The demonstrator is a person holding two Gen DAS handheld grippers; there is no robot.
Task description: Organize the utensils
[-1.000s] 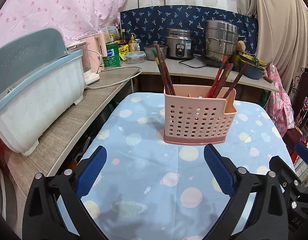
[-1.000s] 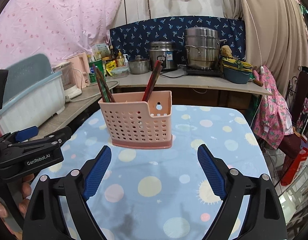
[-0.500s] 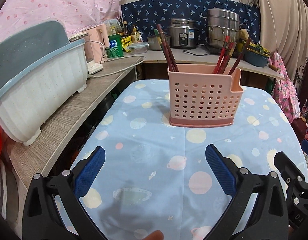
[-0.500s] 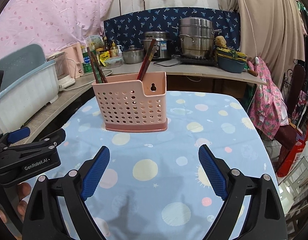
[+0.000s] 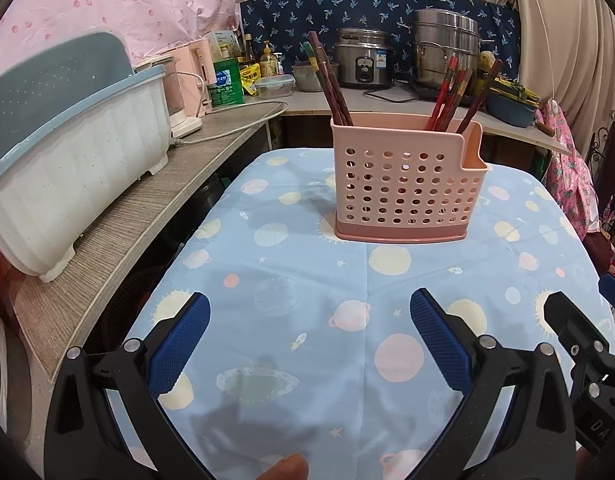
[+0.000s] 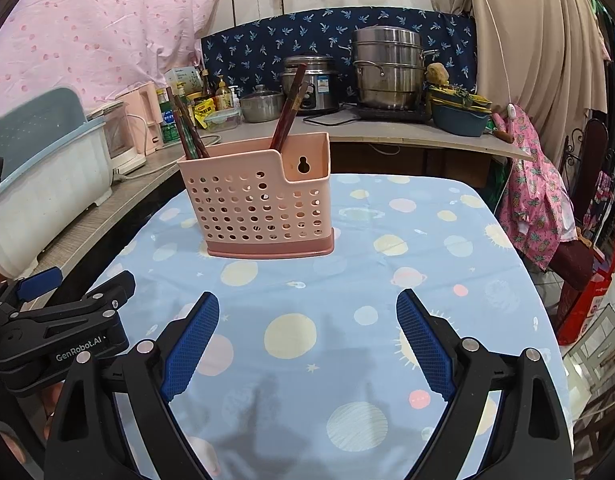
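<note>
A pink perforated utensil holder (image 5: 407,192) stands upright on the table's blue planet-print cloth (image 5: 307,320). It also shows in the right wrist view (image 6: 263,208). Dark and red chopsticks stick out of it, one bunch at its left end (image 5: 331,84) and one at its right (image 5: 459,96). My left gripper (image 5: 309,320) is open and empty, low over the cloth, short of the holder. My right gripper (image 6: 307,320) is open and empty too, beside the left one, whose body (image 6: 59,336) shows at its left.
A white and blue dish rack (image 5: 67,160) sits on the wooden counter (image 5: 139,232) left of the table. Pots, a rice cooker (image 5: 363,64) and bottles stand on the back counter. A chair with pink cloth (image 6: 539,208) is at the right.
Both grippers have dropped lower and pulled back toward the table's near side; the holder now sits higher and farther in both views. Both stay open and empty.
</note>
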